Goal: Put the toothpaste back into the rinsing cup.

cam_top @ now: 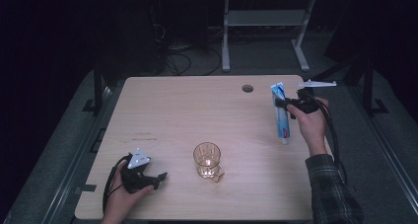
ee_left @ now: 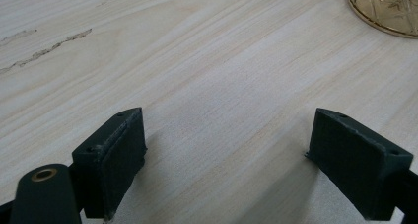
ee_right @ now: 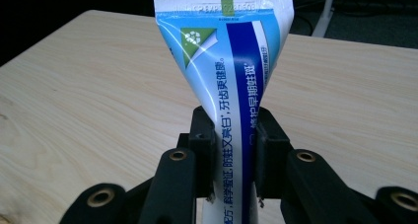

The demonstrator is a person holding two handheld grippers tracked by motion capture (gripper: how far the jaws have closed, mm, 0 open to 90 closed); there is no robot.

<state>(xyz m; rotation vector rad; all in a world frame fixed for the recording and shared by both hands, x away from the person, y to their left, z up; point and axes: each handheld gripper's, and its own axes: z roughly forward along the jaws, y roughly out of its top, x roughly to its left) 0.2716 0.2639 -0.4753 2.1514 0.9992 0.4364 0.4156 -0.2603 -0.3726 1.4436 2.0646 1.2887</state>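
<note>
Glossy plastic toothpaste tube (ee_right: 224,86), matt pale wood table (cam_top: 187,105), amber glass cup (cam_top: 207,157)

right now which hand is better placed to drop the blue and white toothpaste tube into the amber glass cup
Right. The right gripper is already clamped on the blue and white toothpaste tube, lifted at the table's right side. The left gripper rests open on the wooden table holding nothing, beside the amber glass cup.

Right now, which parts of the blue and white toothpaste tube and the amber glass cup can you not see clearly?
- Blue and white toothpaste tube: in the right gripper view its lower end is hidden behind the right gripper.
- Its small print: too small in the high view.
- Amber glass cup: cut off by the left gripper view's top-right corner.
</note>
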